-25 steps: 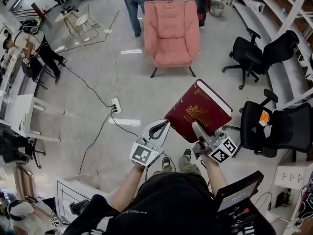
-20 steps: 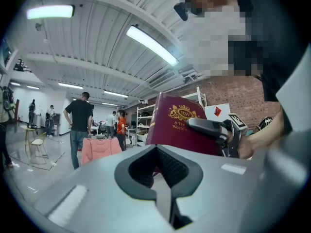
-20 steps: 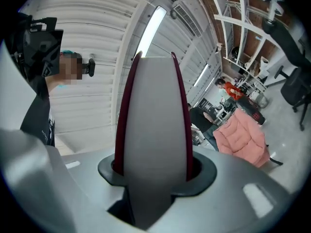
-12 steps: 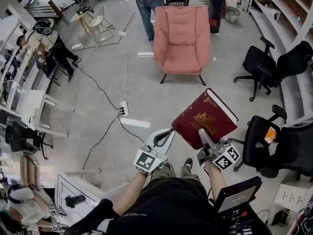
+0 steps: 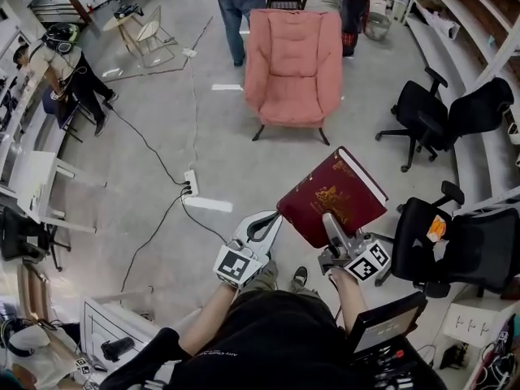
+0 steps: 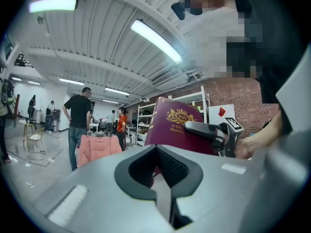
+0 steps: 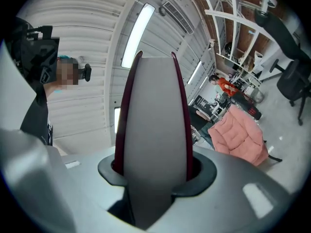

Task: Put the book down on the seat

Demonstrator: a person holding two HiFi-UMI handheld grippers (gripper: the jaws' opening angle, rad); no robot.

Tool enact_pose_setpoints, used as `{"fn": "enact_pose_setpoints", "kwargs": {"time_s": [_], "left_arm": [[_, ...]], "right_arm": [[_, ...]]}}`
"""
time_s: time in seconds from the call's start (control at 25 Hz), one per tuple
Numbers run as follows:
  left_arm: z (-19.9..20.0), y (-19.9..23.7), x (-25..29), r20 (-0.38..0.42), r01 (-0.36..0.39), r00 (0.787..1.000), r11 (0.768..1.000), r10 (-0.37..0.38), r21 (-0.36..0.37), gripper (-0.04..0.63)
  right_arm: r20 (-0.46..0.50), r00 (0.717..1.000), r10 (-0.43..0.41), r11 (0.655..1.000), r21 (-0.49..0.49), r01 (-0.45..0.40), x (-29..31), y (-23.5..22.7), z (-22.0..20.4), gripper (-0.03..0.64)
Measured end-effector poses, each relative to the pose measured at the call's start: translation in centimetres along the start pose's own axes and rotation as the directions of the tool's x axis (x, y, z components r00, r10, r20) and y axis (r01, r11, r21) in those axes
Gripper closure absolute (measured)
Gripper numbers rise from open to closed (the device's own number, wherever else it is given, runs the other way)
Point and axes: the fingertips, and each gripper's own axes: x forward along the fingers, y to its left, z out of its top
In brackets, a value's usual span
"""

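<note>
Carried nearer the padded pink armchair [image 5: 292, 63], the gilt-stamped maroon book [image 5: 329, 192] sits pinched in the right gripper [image 5: 329, 219]; the left gripper [image 5: 274, 218] is pressed together, empty.

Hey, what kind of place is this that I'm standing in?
Probably a large lab or workshop hall, not a home: a bare floor with a power strip lying on it, metal shelving along the right side, and black office chairs near a lone pink armchair.
</note>
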Motion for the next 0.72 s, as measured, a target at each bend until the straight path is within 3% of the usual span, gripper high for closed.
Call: {"fn": "enact_pose_setpoints", "kwargs": {"time_s": [0.32,0.72], "left_arm": [[0.3,6.9,0.6,0.027,0.083,0.996,0.996,-0.084,0.007,0.597],[-0.7,10.7,4.0,0.003,0.048,0.999,0.999,-0.048,-0.020,0.597]], "right_arm": [[0.017,1.000,-0.026,0.999,-0.032,0.026,7.0,0.5,-1.5,0.390],[0.016,0.999,-0.043,0.999,-0.002,0.043,10.0,-3.9,-0.9,0.390]]}}
